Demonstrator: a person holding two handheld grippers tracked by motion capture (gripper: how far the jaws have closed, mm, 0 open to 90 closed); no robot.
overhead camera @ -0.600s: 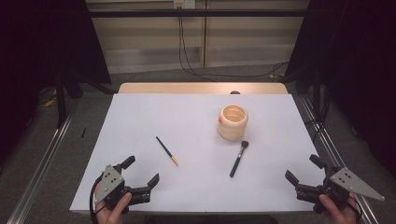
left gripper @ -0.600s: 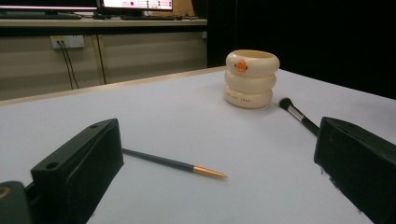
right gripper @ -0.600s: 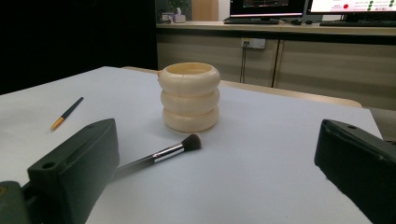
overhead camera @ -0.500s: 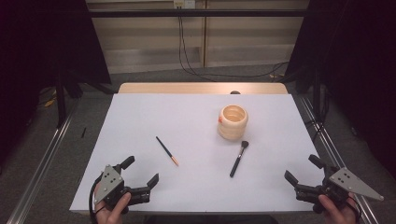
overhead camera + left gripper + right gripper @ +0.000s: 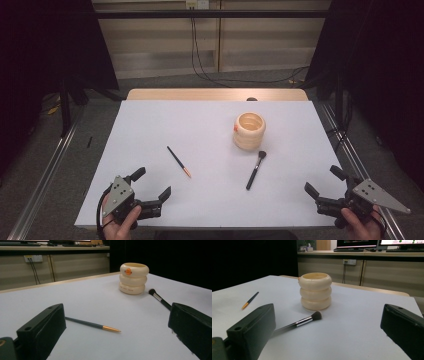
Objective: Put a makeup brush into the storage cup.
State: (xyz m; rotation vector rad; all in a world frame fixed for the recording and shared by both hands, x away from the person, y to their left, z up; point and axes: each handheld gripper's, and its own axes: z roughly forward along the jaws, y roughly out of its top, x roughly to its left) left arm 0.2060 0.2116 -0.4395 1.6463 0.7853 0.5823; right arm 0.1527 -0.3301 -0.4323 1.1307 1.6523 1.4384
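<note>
While both hands wait at the near edge of the desk (image 5: 150, 115), nothing is held. The left gripper (image 5: 150, 187) sits at the near left corner with its jaws wide open and nothing between them. The right gripper (image 5: 324, 181) sits at the near right corner, and its jaws are wide open and empty too.

A thin dark pencil (image 5: 178, 161) with an orange tip lies flat on the white desk, ahead of the left gripper and a little to its right. In the left gripper view the pencil (image 5: 92, 325) lies between the two black jaws, but farther off, not touching them.

A makeup brush (image 5: 255, 170) with a black handle lies flat near the middle of the desk. Its soft dark head points toward a cream cup (image 5: 249, 130) made of three fat rings. The brush head is just beside the cup. In the right gripper view the brush (image 5: 298, 322) lies in front of the cup (image 5: 315, 291), with its handle end close to the jaw on that view's left.
</note>
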